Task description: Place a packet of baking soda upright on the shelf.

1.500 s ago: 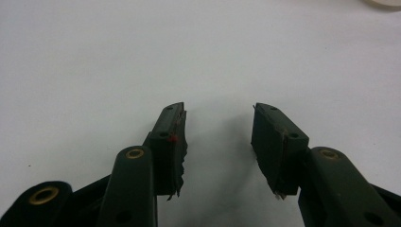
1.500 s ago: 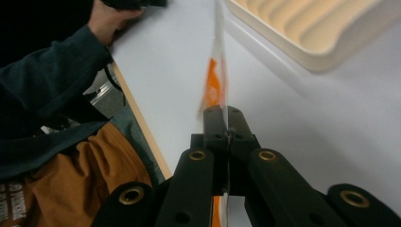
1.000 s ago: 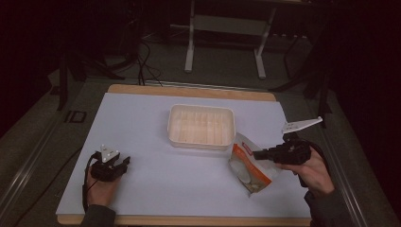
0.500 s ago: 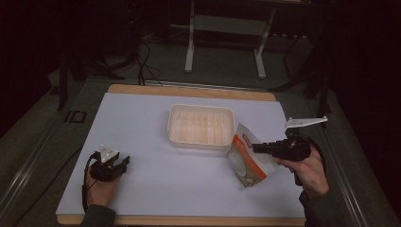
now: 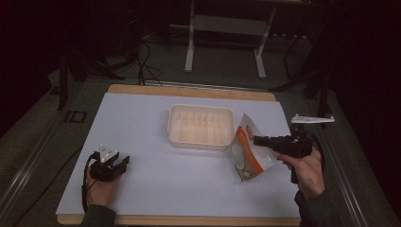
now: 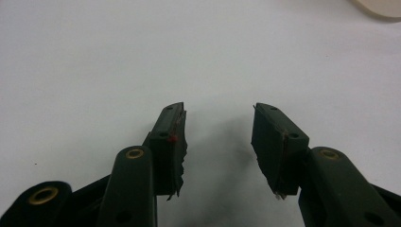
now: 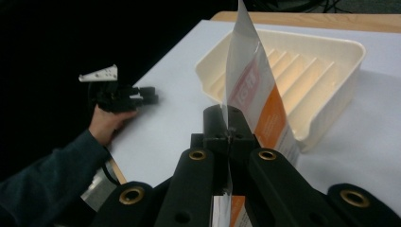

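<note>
A white and orange pouch [image 5: 248, 153] stands tilted on the white table cover, just right of a cream ribbed tray [image 5: 201, 125]. My right gripper [image 5: 257, 140] is shut on the pouch's edge and points left, level with the table. In the right gripper view the jaws [image 7: 227, 130] pinch the thin pouch [image 7: 250, 85], with the tray [image 7: 307, 71] close behind it. My left gripper [image 5: 124, 161] rests at the front left of the table, far from both. Its jaws [image 6: 218, 142] stand open over bare white surface with nothing between them.
The white cover [image 5: 142, 123] lies on a wooden tabletop [image 5: 189, 91]. A corner of the tray [image 6: 378, 7] shows at the top right of the left gripper view. Metal stand legs [image 5: 189, 52] and cables lie on the dark floor beyond the table.
The pouch has swung more upright in the right gripper, its top now nearer the tray's right corner. The left hand has not moved.
</note>
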`<action>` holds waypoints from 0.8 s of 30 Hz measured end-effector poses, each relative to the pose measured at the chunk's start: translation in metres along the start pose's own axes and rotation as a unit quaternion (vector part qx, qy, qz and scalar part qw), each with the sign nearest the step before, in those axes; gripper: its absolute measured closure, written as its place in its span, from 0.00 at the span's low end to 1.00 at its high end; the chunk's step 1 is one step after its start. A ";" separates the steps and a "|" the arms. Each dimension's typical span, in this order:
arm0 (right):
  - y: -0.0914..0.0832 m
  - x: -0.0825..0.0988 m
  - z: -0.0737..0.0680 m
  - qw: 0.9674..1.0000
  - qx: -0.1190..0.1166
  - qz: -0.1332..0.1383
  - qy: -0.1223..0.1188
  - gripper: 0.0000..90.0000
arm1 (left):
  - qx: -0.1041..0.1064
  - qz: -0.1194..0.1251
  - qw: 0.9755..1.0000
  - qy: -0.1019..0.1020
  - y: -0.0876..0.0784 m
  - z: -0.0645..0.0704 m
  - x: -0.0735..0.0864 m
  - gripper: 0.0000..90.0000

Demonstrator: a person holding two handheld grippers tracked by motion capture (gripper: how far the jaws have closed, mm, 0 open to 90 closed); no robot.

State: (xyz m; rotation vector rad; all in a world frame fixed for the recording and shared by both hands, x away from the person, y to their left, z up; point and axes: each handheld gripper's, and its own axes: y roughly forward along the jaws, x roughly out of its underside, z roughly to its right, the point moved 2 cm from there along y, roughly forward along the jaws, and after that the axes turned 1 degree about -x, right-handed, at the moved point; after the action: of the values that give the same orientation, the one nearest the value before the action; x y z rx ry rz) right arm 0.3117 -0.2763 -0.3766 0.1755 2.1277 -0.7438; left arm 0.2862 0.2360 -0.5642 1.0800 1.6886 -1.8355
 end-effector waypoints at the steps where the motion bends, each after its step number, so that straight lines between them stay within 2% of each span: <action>1: 0.000 -0.001 -0.001 1.000 -0.001 0.003 -0.001 1.00 | 0.000 0.001 1.000 0.000 0.000 0.000 0.000 0.61; 11: 0.003 -0.008 -0.008 1.000 -0.010 0.018 0.001 1.00 | 0.001 0.009 1.000 -0.006 -0.001 0.000 0.000 0.61; 24: 0.008 -0.018 -0.014 0.999 -0.005 0.041 0.000 1.00 | 0.001 0.010 1.000 -0.006 -0.001 0.000 0.000 0.60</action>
State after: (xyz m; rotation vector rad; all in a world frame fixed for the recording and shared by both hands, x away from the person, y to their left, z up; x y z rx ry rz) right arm 0.3165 -0.2597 -0.3605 0.2562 2.1100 -0.6838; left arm 0.2859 0.2364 -0.5633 1.0809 1.6641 -1.8274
